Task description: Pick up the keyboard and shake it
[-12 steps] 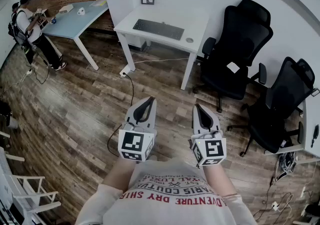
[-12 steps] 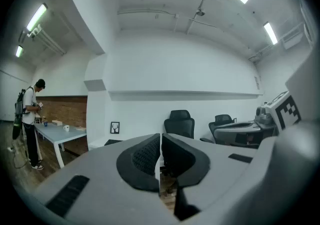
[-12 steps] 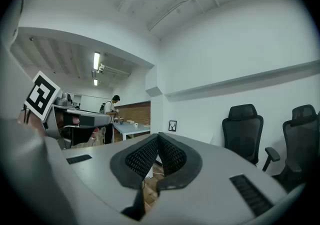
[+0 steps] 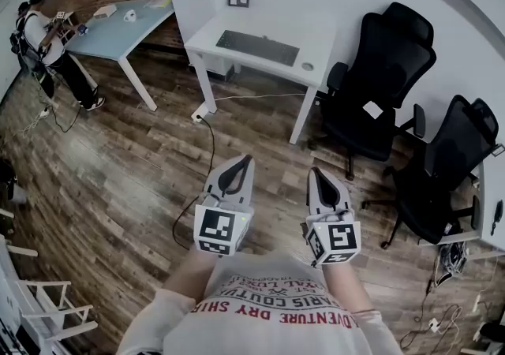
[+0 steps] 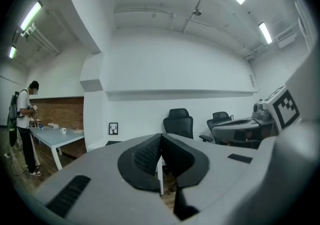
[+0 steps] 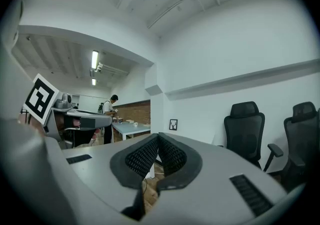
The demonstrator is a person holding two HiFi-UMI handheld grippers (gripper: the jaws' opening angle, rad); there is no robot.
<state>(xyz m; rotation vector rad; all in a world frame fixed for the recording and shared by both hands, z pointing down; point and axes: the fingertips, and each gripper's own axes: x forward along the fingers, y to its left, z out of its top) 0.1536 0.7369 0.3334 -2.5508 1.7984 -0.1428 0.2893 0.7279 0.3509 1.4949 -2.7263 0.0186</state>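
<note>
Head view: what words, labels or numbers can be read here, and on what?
"VENTURE DRY SHI": shirt, upside down, ends cut off.
"ARIS COUTU": shirt, next line, ends hidden.
Shirt's smallest line: too blurred.
White tag on chair: too small.
Marker cubes: square patterns, no letters.

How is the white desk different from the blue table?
The white desk is white; the blue table is pale blue. The white desk holds a dark keyboard; the blue table holds a mug and small things. A person stands at the blue table; nobody stands at the white desk. Both have white legs.
</note>
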